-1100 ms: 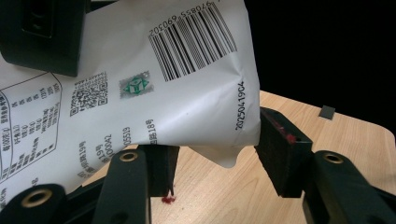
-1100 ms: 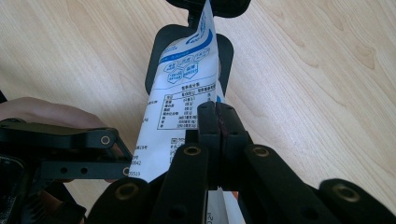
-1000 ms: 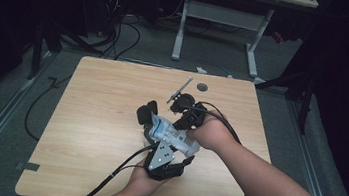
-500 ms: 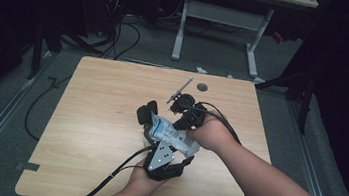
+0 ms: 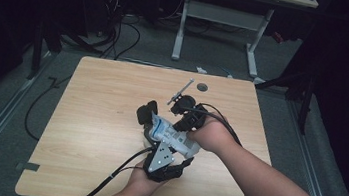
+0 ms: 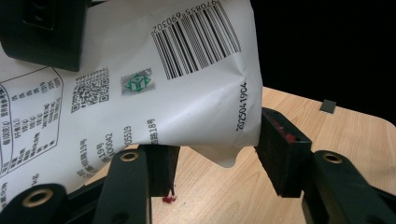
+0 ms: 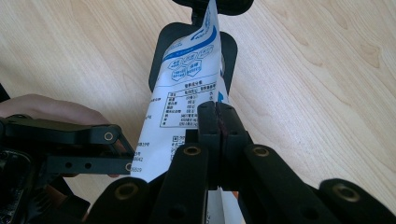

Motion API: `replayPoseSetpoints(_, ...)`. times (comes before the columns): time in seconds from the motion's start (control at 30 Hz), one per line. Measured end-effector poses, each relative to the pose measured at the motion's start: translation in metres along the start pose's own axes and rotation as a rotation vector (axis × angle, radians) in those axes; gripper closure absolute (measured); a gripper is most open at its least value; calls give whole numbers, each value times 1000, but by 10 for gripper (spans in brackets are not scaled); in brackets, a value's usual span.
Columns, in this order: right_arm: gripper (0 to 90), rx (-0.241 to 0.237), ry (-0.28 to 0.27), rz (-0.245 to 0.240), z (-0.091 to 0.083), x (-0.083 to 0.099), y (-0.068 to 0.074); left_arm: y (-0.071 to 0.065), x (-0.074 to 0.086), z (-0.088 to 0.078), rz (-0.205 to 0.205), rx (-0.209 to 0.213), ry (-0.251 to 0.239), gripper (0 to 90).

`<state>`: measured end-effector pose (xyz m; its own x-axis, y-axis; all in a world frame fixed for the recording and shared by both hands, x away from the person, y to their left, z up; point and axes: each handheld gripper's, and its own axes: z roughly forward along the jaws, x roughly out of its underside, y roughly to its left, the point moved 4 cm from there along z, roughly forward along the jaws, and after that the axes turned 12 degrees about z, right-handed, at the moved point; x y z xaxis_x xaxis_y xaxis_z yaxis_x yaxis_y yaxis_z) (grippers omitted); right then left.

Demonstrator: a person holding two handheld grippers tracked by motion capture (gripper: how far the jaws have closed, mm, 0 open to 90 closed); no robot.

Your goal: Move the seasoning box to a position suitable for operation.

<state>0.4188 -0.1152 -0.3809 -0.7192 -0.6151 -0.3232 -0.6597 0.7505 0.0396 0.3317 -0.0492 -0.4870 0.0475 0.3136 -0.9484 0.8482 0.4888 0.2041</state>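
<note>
From above, a person works at a wooden table [image 5: 99, 119], both grippers meeting over a white and blue printed pouch [image 5: 162, 128] held off the tabletop near the table's middle. The left gripper [image 5: 146, 116] comes up from the near edge and the right gripper [image 5: 177, 109] crosses in from the right; a thin metal tool [image 5: 180, 91] and a small dark disc [image 5: 202, 87] lie apart on the far side. The pouch's long axis appears to run from the near-right toward the far-left, though its ends are hard to tell apart here.

In the left gripper view, the pouch [image 6: 140, 79] hangs across the frame, barcode end toward the upper right. Its crumpled lower corner sits between the jaws, which stand partly apart; the right-hand pad [image 6: 280, 154] touches the pouch's edge, but whether the other presses on it cannot be told.

In the right gripper view, the jaws are pinched tight on the pouch's [image 7: 187, 93] near edge, and the pouch stretches away toward the left gripper [image 7: 205, 9]. Held by thin edges alone, the pouch could likely slip free, or tear if the hands pull apart.
</note>
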Motion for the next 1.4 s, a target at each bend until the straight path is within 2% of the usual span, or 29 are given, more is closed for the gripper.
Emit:
replayPoseSetpoints(0.67, 900, -3, 8, -5, 1, 3, 0, -3, 5, 0, 0, 11, 6, 516)
replayPoseSetpoints(1.03, 900, -2, 10, -3, 0, 2, 1, -6, 14, 7, -12, 38, 38, 481)
replayPoseSetpoints(1.4, 900, 8, 7, -1, -3, 1, -1, -6, 9, 6, -17, 35, 16, 495)
